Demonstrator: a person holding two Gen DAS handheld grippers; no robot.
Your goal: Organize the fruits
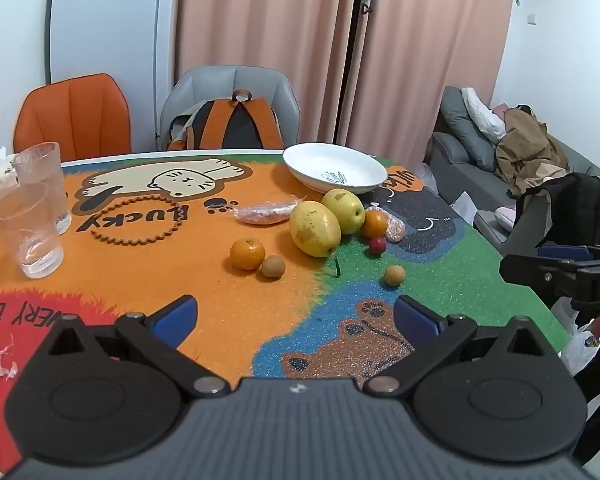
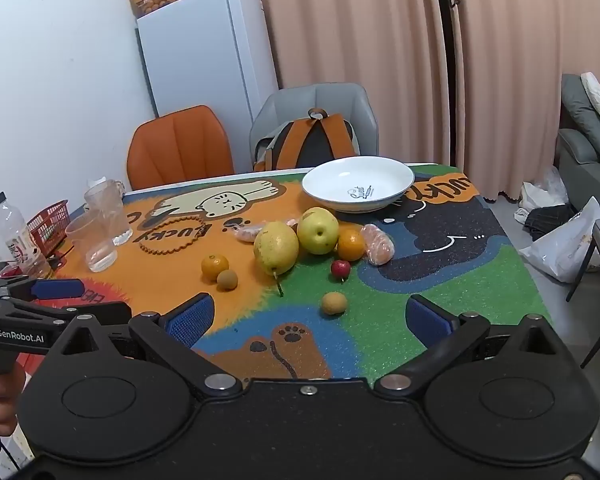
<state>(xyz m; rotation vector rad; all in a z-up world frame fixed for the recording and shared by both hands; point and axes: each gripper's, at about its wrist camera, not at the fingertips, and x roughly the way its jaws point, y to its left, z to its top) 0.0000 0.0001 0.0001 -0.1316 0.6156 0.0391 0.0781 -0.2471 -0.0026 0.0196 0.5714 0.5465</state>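
A white bowl (image 1: 334, 167) (image 2: 358, 189) stands empty at the table's far side. In front of it lie a big yellow fruit (image 1: 314, 228) (image 2: 276, 247), a yellow-green apple (image 1: 343, 211) (image 2: 318, 230), two oranges (image 1: 247, 254) (image 1: 374, 223), two small brown fruits (image 1: 273, 266) (image 1: 394, 275), a small red fruit (image 1: 377, 245) (image 2: 341, 269) and two wrapped orange pieces (image 1: 262, 214) (image 2: 377, 249). My left gripper (image 1: 296, 320) is open and empty over the near table. My right gripper (image 2: 310, 320) is open too, short of the nearest brown fruit (image 2: 334, 303).
A colourful cartoon mat (image 1: 148, 280) covers the table. Two clear glasses (image 1: 28, 228) stand at the left, with a bottle (image 2: 16, 236) and a red basket (image 2: 50, 224). An orange chair (image 1: 74, 114) and a grey chair with a backpack (image 1: 230, 120) stand behind. A sofa (image 1: 480, 148) is at the right.
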